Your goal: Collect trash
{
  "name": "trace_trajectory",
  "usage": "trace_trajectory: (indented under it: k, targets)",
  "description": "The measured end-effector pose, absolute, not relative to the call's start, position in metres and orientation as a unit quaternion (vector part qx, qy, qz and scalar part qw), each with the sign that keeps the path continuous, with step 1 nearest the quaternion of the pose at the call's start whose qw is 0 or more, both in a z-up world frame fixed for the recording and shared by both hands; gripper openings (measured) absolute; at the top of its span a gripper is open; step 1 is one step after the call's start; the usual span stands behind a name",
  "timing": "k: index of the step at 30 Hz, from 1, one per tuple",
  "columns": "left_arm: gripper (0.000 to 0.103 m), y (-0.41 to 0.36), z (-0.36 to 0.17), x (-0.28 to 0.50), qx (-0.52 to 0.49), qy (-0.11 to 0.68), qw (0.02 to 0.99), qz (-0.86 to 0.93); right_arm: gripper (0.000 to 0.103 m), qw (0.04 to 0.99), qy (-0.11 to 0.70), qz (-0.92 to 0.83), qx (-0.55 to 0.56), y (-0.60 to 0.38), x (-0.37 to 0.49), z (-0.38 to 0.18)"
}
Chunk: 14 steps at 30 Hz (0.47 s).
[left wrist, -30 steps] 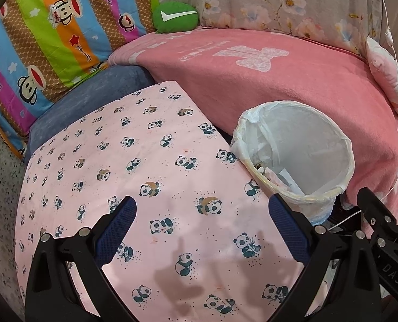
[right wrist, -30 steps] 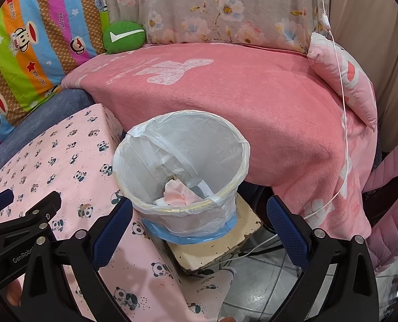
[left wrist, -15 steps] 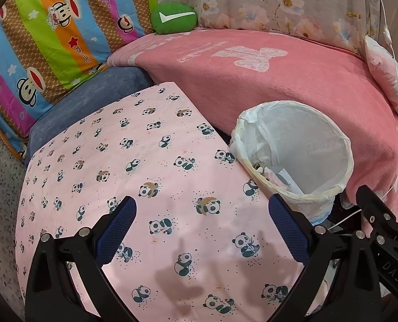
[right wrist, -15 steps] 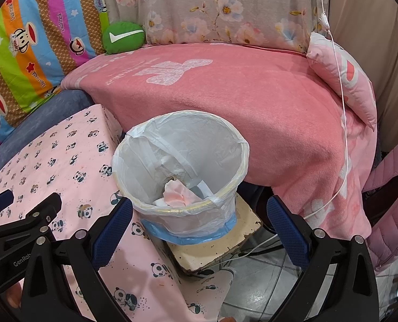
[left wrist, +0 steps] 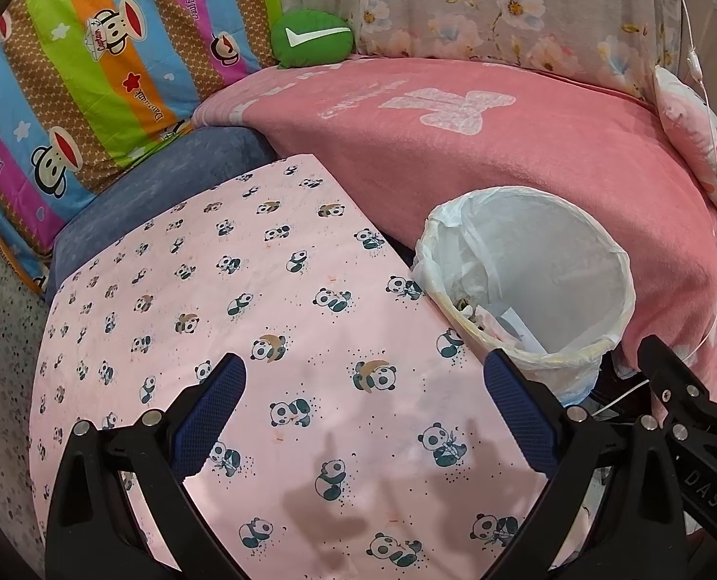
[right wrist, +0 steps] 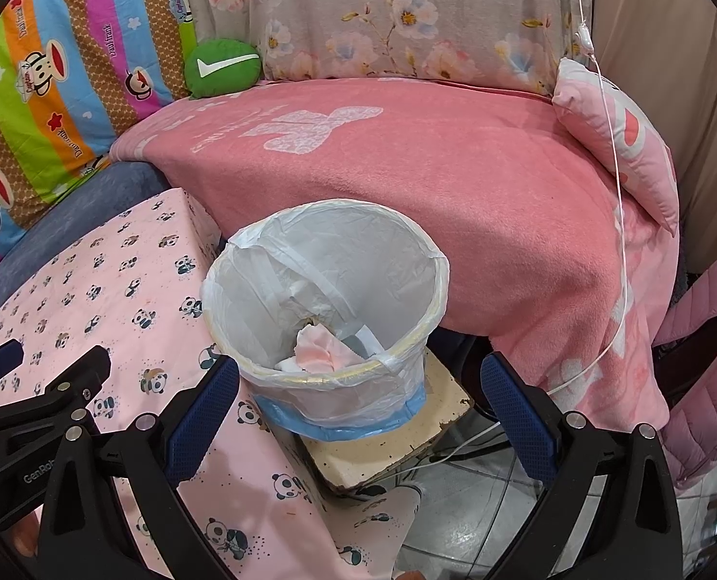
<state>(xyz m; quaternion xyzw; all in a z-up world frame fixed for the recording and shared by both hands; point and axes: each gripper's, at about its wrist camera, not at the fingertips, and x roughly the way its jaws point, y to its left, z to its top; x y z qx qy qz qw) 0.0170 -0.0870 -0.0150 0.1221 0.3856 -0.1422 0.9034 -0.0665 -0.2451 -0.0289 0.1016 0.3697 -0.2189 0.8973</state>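
Left gripper (left wrist: 364, 401) and right gripper (right wrist: 358, 398): jaws spread wide, holding nothing. Lined trash bin (right wrist: 406, 261) sits directly ahead of the right gripper.

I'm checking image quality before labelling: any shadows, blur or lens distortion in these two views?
Left wrist view: sharp; soft grey shadows of the gripper fall on the panda cloth near the bottom; fisheye bends the cloth's edges and leaves dark corners. Right wrist view: also sharp and evenly lit, no strong glare; the trash bin and pink blanket bulge from the same distortion.
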Motion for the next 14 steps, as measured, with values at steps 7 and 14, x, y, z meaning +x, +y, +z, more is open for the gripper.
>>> trace_trajectory:
  k: [7, 14]
  targets:
    - [0.095, -0.0868, -0.0127, 0.0180, 0.122, 0.381, 0.905, -0.145, 0.099, 0.897, 0.369, -0.220, 0.102, -0.2450, -0.0667, -0.0283]
    - [0.095, -0.0869, -0.0149, 0.0203, 0.127, 0.380, 0.904, -0.150, 0.099, 0.897, 0.368, -0.220, 0.104, -0.2448, -0.0650, -0.0262]
